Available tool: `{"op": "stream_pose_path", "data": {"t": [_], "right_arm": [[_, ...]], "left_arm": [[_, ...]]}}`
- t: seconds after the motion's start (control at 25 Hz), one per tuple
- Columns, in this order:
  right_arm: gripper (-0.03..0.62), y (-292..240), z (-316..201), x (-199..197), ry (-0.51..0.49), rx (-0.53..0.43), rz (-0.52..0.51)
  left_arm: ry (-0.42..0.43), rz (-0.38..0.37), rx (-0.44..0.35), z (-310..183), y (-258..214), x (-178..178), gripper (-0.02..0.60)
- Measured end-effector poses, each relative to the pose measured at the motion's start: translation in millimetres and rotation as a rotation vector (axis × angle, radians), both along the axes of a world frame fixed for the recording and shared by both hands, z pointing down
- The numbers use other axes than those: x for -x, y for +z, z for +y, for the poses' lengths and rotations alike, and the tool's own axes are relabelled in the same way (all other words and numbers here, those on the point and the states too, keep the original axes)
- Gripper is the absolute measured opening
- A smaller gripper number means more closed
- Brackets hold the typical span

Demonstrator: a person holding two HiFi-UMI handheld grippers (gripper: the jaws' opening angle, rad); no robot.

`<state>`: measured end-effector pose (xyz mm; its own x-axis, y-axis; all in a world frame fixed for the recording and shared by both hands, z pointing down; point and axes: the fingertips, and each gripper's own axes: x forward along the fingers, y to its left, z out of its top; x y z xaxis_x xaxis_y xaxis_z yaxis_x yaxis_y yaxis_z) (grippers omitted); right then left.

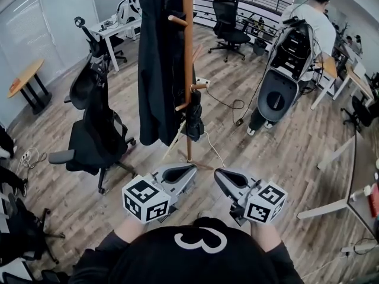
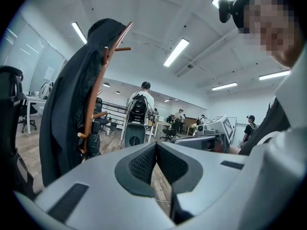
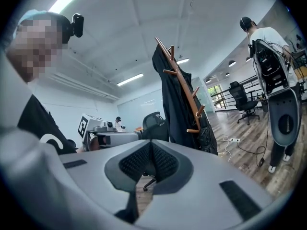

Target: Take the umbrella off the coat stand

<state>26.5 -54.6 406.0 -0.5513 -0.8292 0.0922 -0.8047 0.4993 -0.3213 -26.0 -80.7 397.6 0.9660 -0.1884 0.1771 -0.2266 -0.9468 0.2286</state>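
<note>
1. Umbrella, black and folded (image 1: 194, 118), hangs from a low peg (image 1: 201, 87) of the brown wooden coat stand (image 1: 188, 52).
2. Grey left gripper (image 1: 186, 171) and right gripper (image 1: 220, 176) are both closed, empty, well short of it.
3. One should open, then lift it up off the peg.

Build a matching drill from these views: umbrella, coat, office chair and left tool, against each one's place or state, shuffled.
Things:
1. umbrella
2. coat
3. office chair
4. left tool

Places or states:
A. on the floor, left of the coat stand in the head view
B. shut, nothing between its jaws
C. folded, hanging from a lower peg
D. hanging long from the upper part of the stand

Pairs: 1-C, 2-D, 3-A, 4-B
</note>
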Motion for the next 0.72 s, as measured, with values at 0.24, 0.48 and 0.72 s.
{"op": "stream_pose_path", "data": {"t": [0.24, 0.48, 0.72], "right_arm": [[0.026, 6, -33, -20, -0.033, 0.027, -0.024], [0.026, 5, -74, -44, -0.083, 0.032, -0.03], [0.026, 0, -120, -62, -0.113, 0.038, -0.023]], "left_arm": [[-0.04, -0.011, 0.018, -31, 3, -15, 0.017], [-0.101, -0.018, 0.031, -71, 4, -36, 0.017], [-0.145, -0.019, 0.048, -114, 5, -51, 0.017]]}}
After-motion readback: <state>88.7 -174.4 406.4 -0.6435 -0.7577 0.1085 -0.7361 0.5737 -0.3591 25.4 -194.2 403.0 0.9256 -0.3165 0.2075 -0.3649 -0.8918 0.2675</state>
